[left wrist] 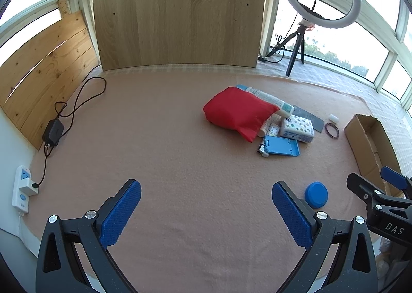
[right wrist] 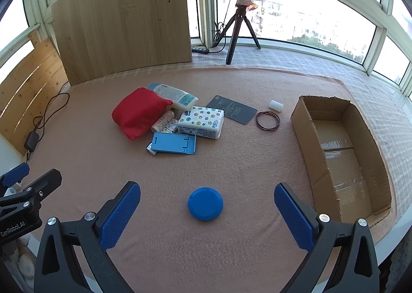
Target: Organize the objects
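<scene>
Left wrist view: the left gripper (left wrist: 206, 212) is hovering over a pink blanket (left wrist: 167, 138), its blue-padded jaws spread wide and holding nothing. A blue round lid (left wrist: 316, 194) is lying just beside its right finger. The right gripper (left wrist: 381, 190) is showing at the right edge. Farther off, a red pouch (left wrist: 237, 111) is leaning against a white bottle (left wrist: 270, 100), with a tissue pack (left wrist: 297, 128) and a blue phone stand (left wrist: 282, 145) close by.

Right wrist view: the right gripper (right wrist: 207, 213) is also standing wide and empty, with the lid (right wrist: 205, 203) lying between its fingers, untouched. An open cardboard box (right wrist: 303, 123) is sitting to the right. A dark card (right wrist: 231, 109), a wire ring (right wrist: 267, 120) and a small white cylinder (right wrist: 276, 106) are lying between the pile and the box.
</scene>
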Tool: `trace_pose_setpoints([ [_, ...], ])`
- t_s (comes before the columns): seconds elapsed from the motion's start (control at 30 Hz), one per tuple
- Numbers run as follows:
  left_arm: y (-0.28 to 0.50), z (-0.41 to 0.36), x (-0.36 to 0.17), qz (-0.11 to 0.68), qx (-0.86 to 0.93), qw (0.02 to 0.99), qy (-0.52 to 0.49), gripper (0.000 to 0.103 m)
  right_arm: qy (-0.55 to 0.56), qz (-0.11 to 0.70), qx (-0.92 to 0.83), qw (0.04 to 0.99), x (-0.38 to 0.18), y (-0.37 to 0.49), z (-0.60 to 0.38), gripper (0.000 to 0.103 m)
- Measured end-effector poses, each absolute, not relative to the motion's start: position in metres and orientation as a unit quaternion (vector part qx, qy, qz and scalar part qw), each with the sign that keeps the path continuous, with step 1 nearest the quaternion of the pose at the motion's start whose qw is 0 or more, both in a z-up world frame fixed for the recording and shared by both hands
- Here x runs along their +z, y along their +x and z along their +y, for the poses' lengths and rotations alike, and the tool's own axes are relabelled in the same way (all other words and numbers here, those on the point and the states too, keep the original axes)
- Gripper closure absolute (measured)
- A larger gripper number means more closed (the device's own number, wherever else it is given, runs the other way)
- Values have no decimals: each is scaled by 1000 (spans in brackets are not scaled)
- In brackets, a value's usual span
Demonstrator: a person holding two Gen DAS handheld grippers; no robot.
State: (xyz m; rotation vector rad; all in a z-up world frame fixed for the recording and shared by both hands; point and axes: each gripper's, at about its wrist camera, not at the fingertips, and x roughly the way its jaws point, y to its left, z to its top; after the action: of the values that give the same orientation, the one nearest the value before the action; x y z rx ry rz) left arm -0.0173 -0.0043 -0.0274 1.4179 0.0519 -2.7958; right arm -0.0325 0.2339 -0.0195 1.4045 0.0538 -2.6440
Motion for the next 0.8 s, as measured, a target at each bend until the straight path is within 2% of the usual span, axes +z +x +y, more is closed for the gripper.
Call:
trace_pose_setpoints([
  [0.3,-23,-13,-34,20,-889,16,458,0,482,19,-871,92,-29,-46,226,1],
  [0.8,-16,-64,-49,50,-879,76,468,0,497,29,-846,191,-45,-115,180,1],
])
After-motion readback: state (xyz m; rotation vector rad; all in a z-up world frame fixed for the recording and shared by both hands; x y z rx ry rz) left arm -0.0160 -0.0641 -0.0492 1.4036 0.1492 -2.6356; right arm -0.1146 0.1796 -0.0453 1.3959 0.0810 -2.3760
